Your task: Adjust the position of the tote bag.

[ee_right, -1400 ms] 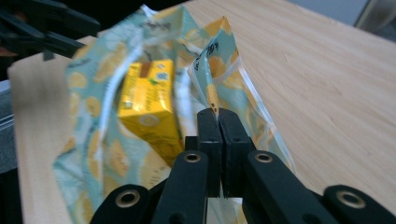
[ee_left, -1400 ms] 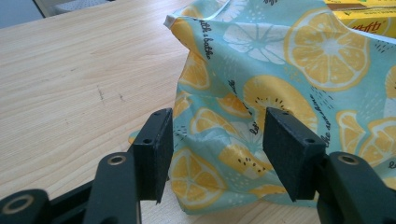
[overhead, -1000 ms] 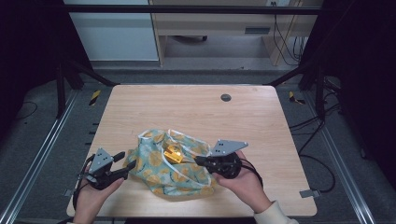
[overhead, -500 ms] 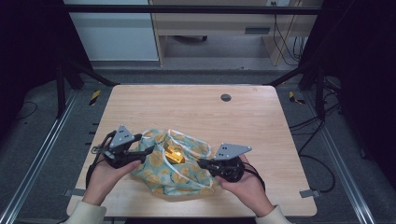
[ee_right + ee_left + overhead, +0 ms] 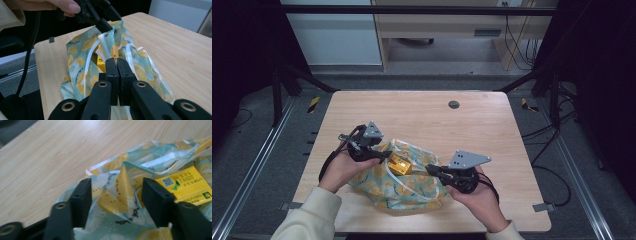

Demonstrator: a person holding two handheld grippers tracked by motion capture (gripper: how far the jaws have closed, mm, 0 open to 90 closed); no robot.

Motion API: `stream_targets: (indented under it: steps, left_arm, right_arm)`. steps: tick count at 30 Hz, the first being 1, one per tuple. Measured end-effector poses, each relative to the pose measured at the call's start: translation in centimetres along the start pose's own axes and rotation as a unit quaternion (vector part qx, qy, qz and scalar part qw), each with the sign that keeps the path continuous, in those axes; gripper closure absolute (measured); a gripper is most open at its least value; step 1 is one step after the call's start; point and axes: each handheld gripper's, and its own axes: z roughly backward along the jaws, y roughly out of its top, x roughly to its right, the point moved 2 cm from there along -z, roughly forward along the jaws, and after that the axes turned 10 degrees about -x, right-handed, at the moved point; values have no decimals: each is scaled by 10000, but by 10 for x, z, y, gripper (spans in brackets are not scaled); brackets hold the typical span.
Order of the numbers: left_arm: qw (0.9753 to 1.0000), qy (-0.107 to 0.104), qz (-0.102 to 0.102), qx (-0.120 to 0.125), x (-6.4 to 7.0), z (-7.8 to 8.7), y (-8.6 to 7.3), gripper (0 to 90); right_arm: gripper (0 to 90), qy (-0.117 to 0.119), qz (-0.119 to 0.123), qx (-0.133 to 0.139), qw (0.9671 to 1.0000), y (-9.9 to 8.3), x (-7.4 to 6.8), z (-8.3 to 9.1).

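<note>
While the fruit-print bag (image 5: 404, 177) lies at the table's (image 5: 492, 125) near middle with a yellow box (image 5: 398, 163) in its mouth, the right gripper (image 5: 432, 170) should hold its rim pinched as the wide-open left gripper (image 5: 384, 154) closes on the raised fold.

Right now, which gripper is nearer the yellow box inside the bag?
Left. The left gripper is open beside the yellow box; the right gripper pinches the bag slightly farther away.
</note>
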Motion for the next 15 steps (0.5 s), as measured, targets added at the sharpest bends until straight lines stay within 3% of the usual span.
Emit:
stream_targets:
  steps: [4, 6, 13, 14, 15]
  left_arm:
    - [9999, 3, -69, -82, 3, -3, -1, 735]
    - [9999, 109, -59, -104, 4, -1, -4, 817]
    - [9989, 216, 133, 399, 7, 19, -21, 870]
    - [9980, 222, 203, 564, 9, 26, -30, 873]
    - [9980, 222, 203, 564, 9, 26, -30, 877]
  right_arm:
    - [889, -8, -3, 30, 10000, -1, 1, 2]
    - [889, -4, -5, 35, 10000, -1, 1, 3]
    - [887, -5, -29, -19, 10000, -8, 1, 6]
    - [886, 4, -67, -55, 10000, -12, 1, 5]
    - [886, 3, -77, -74, 9999, -14, 2, 4]
